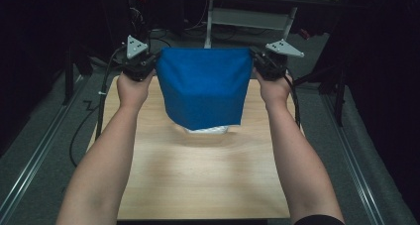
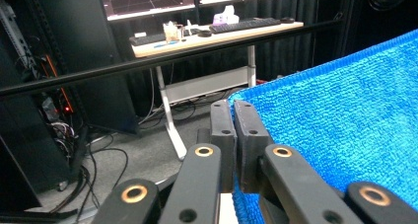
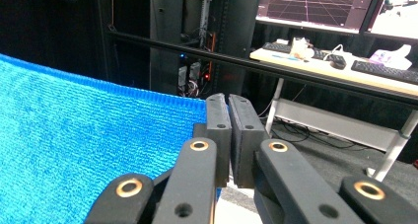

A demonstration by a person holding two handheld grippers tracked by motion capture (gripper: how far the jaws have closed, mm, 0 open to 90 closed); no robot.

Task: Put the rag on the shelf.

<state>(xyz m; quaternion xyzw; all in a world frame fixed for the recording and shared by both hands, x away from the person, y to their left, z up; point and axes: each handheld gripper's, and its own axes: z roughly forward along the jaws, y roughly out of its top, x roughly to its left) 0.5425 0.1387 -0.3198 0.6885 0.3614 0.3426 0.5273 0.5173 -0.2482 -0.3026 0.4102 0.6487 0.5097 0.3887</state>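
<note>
Hanging between the two grippers, the blue towel (image 1: pixel 204 88) is stretched out above the far half of the worktop (image 1: pixel 198 185), its top edge pulled taut and level. The left gripper (image 1: pixel 151 64) pinches the towel's top left corner and the right gripper (image 1: pixel 258 61) pinches its top right corner, each held in one of the person's hands, with both forearms reaching in from the near edge of the worktop. In the left gripper view the left gripper (image 2: pixel 232 135) has its jaws pressed together, with the towel (image 2: pixel 345 120) caught between them at its corner and spreading away to the right. In the right gripper view the right gripper (image 3: pixel 227 130) is likewise clamped narrow on the towel (image 3: pixel 74 145), which spreads away to the left.

Below the taut edge, the towel narrows as it falls, and its lower hem hangs just over the worktop. A small white-looking thing (image 1: pixel 208 130) lies on the worktop just under that hem, too hidden to identify. Beyond the towel stands a desk (image 3: pixel 345 68) with keyboards and monitors.
</note>
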